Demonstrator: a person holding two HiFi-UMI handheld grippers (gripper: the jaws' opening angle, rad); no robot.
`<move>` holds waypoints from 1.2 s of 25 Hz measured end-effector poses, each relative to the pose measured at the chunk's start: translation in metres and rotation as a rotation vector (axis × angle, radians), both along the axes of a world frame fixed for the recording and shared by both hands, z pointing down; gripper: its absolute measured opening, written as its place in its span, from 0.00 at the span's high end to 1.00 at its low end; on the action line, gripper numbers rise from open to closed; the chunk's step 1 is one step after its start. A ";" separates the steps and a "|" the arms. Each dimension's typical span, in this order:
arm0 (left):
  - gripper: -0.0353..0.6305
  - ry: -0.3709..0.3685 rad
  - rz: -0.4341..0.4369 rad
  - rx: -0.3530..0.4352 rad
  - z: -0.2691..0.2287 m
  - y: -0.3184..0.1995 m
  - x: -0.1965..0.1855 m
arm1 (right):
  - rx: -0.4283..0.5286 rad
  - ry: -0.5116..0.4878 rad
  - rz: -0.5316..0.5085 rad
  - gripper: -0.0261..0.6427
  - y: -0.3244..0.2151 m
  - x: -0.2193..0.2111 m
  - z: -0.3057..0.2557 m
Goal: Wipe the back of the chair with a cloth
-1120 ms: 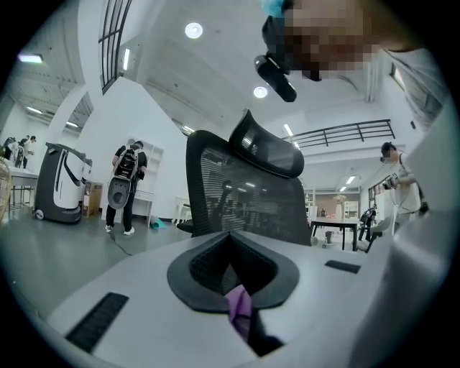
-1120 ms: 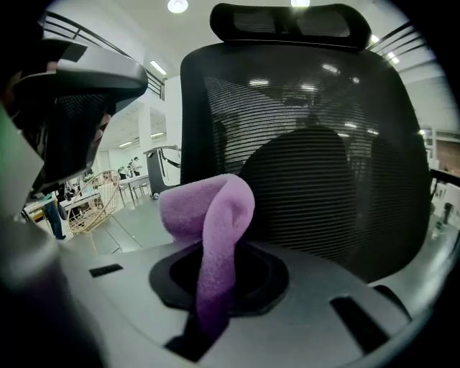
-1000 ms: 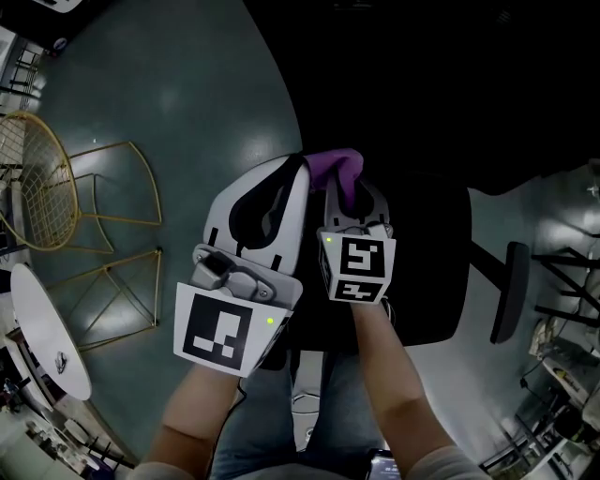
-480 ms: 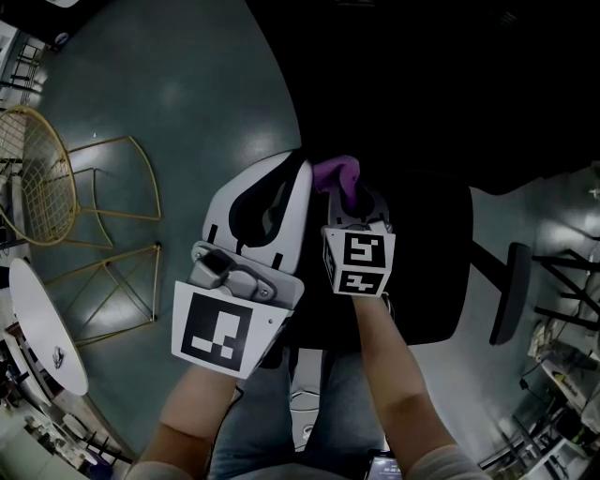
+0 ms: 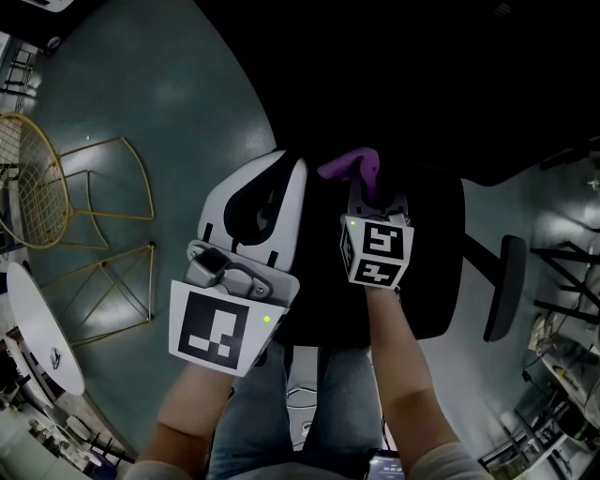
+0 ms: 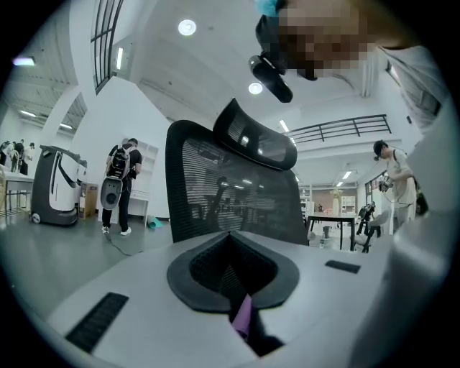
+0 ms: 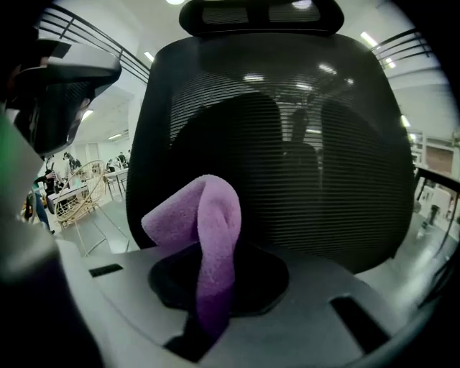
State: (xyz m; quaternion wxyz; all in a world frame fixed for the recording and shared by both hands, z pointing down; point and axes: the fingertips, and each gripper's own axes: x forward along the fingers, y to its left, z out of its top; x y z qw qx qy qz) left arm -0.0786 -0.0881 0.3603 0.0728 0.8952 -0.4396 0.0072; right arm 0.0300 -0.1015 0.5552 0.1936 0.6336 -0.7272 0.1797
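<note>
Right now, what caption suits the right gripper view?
Right gripper clamps a purple cloth before the chair's black mesh back.

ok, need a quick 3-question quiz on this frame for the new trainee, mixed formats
1. Multiple choice: what is the right gripper shut on?
A) a purple cloth
B) a spray bottle
C) nothing
2. True or false: the chair back in front of the right gripper is solid wood.
3. Fill in: the black part mounted above the chair back is the ____.

Key:
1. A
2. False: it is black mesh.
3. headrest
</note>
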 end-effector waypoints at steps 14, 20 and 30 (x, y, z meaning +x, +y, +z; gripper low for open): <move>0.93 -0.006 0.062 -0.021 0.012 0.003 0.069 | -0.017 -0.018 0.180 0.88 0.006 0.110 0.009; 0.93 0.000 0.080 -0.029 0.019 0.002 0.096 | -0.020 -0.009 0.196 0.88 0.010 0.141 0.011; 0.93 0.000 0.113 -0.036 0.020 0.003 0.139 | -0.042 -0.001 0.225 0.88 0.022 0.186 0.013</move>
